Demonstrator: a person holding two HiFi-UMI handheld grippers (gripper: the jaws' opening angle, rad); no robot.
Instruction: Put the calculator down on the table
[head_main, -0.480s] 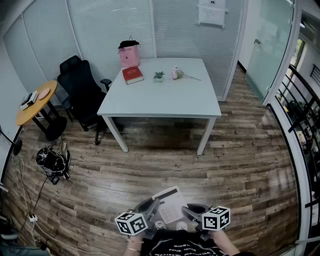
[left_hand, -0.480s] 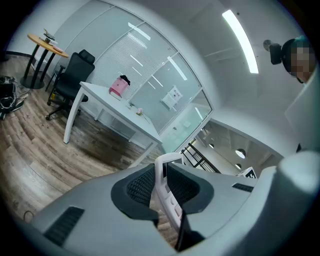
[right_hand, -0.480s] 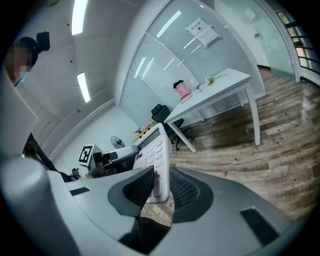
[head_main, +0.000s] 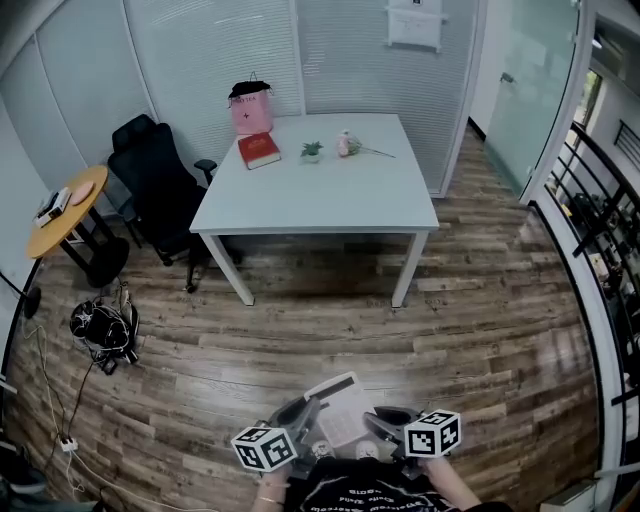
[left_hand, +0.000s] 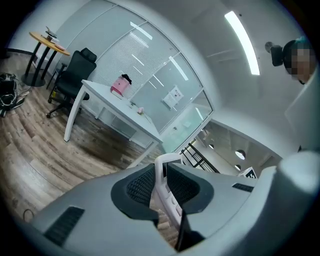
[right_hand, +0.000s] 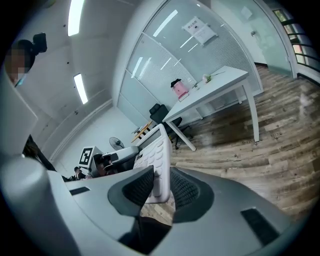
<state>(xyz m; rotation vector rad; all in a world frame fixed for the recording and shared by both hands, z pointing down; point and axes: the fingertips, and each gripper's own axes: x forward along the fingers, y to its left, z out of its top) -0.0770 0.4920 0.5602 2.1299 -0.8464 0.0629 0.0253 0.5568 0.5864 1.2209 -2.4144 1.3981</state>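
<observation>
Both left tongs (left_hand: 161, 180) and right tongs (right_hand: 162, 187) pinch the calculator (head_main: 341, 410) between them.

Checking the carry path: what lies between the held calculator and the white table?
Only bare wooden floor lies between the calculator and the white table, as the head view shows; the black chair stands off to the side.
</observation>
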